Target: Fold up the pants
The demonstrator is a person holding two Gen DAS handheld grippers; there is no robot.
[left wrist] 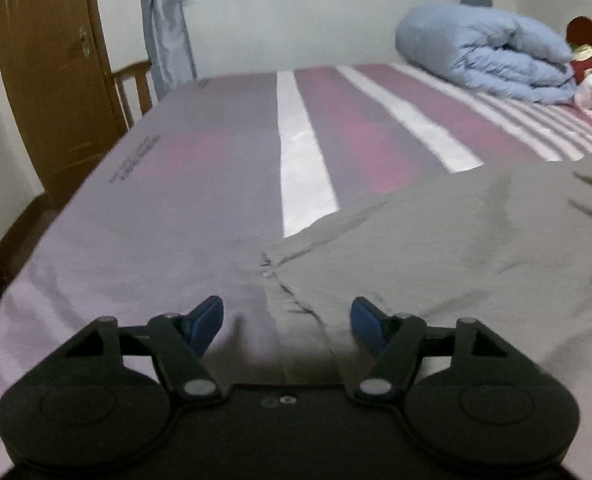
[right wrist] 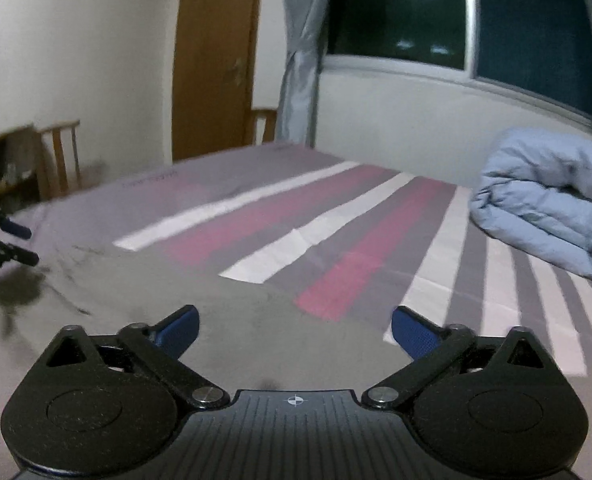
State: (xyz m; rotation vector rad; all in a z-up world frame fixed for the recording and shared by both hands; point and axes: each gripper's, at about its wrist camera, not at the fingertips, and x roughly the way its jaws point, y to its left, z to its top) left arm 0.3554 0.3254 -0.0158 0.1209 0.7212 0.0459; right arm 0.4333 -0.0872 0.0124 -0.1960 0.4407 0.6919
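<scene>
The grey pants [left wrist: 436, 248] are lying spread on the bed [left wrist: 215, 168], covering the near part of its striped sheet, with a creased seam running toward the left claw [left wrist: 287, 322]. That claw is hovering low over the pants' edge, its blue pads apart and gripping nothing. The right claw [right wrist: 295, 330] is hanging over the grey cloth too, its pads spread wider and holding nothing. A folded light-blue duvet [left wrist: 484, 56] is sitting at the bed's far right, below the dark window [right wrist: 456, 20]. A wooden door [left wrist: 51, 80] is standing beyond.
</scene>
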